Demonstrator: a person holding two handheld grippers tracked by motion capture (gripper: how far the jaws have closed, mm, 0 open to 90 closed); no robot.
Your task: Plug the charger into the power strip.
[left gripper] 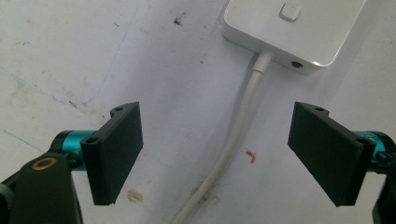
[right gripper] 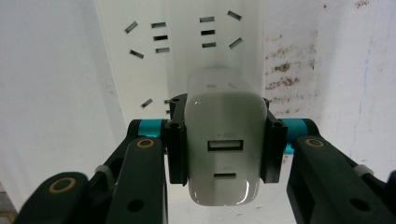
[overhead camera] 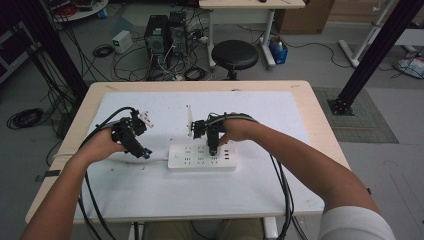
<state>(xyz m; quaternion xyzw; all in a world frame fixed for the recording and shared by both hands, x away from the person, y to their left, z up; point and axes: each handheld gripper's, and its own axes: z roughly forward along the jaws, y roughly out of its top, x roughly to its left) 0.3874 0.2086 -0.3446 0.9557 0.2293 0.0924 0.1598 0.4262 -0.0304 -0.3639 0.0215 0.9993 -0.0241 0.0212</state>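
A white power strip (overhead camera: 200, 159) lies on the white mat at the table's middle. My right gripper (overhead camera: 213, 149) points down over the strip's right part. It is shut on a white USB charger (right gripper: 224, 112), whose two ports face the camera. The strip's socket face (right gripper: 182, 42) lies right behind the charger; I cannot tell whether the prongs are in. My left gripper (overhead camera: 144, 153) hovers just left of the strip, open (left gripper: 219, 154). It straddles the strip's white cable (left gripper: 238, 126) without touching it. The strip's switch end (left gripper: 294, 28) is ahead of it.
The white mat (overhead camera: 150, 190) covers most of the wooden table (overhead camera: 320, 120). Black cables trail from both grippers over the front edge. A black stool (overhead camera: 235, 54) and computer towers (overhead camera: 165, 32) stand on the floor behind the table.
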